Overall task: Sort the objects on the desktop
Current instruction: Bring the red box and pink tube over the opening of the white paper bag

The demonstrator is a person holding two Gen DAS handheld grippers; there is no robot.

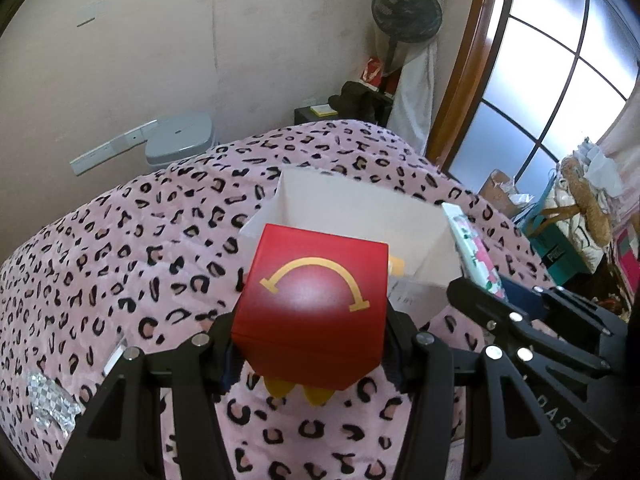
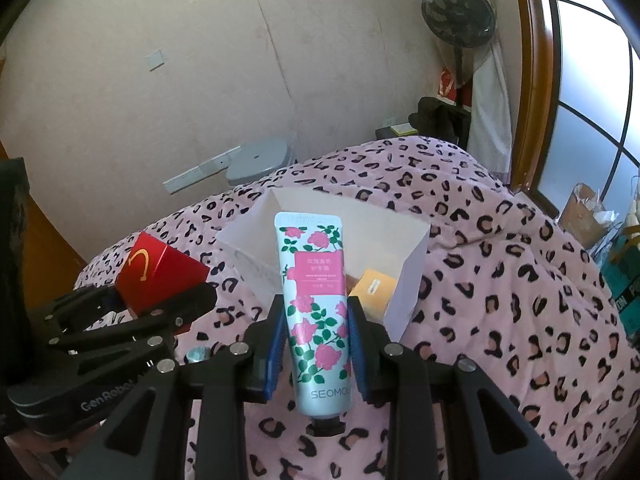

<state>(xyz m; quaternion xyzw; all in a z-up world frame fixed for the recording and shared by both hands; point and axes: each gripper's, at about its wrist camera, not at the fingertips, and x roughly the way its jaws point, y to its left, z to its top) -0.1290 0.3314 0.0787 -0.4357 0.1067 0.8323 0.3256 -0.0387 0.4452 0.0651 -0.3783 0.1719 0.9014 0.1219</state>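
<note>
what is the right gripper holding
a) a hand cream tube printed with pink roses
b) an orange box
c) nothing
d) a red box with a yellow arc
a: in the right wrist view the right gripper has its blue pads closed on the sides of the rose-printed hand cream tube, while the red box sits in the left gripper and the orange box lies inside the white box.

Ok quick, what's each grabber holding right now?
Left gripper: jaws closed on the red box.
Right gripper: jaws closed on the rose hand cream tube.
</note>
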